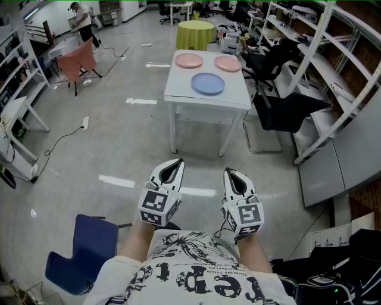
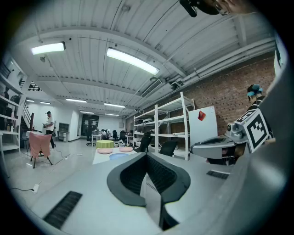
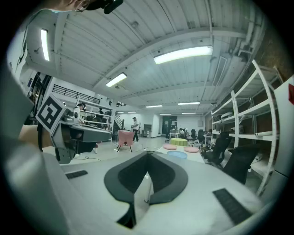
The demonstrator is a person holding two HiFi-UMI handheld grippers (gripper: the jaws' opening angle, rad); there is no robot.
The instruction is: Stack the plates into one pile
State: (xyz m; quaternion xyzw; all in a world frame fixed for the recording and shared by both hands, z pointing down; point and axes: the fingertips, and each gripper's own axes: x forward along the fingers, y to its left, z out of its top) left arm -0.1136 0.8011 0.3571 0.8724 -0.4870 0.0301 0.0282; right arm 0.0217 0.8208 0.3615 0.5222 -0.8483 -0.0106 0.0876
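A: Which step is in hand?

B: The approach, I'd say. Nothing is stacked yet. Three plates lie apart on the white tabletop (image 1: 178, 89), well ahead. One pink plate (image 1: 189, 60) is at the far left and a second pink plate (image 1: 228, 63) at the far right. A blue plate (image 1: 208, 83) sits nearer, between them. None touches another.

A: And the grippers?

B: The left hand-held gripper (image 1: 174, 167) and the right hand-held gripper (image 1: 232, 177) are side by side in front of the person's body, pointing roughly level towards the table. Each has its jaws closed together with nothing between them.

A: So what does the next move call for?

B: Walking up to the table, since the plates look out of reach from here. Then, as I judge it, one gripper must open, take a plate by its rim and set it on another.

A: Anything in the way?

B: On the straight path I see only pale tape marks (image 1: 116, 180) on the floor. A blue chair (image 1: 89, 250) stands just beside the person's left leg. Black office chairs (image 1: 286, 110) crowd the table's right side, with shelves (image 1: 333, 53) beyond them. A cable (image 1: 62, 140) trails across the floor off to the left. Farther back are a round table with a green cloth (image 1: 196, 34), a chair draped in pink (image 1: 77, 59) and a person (image 1: 80, 15) standing.
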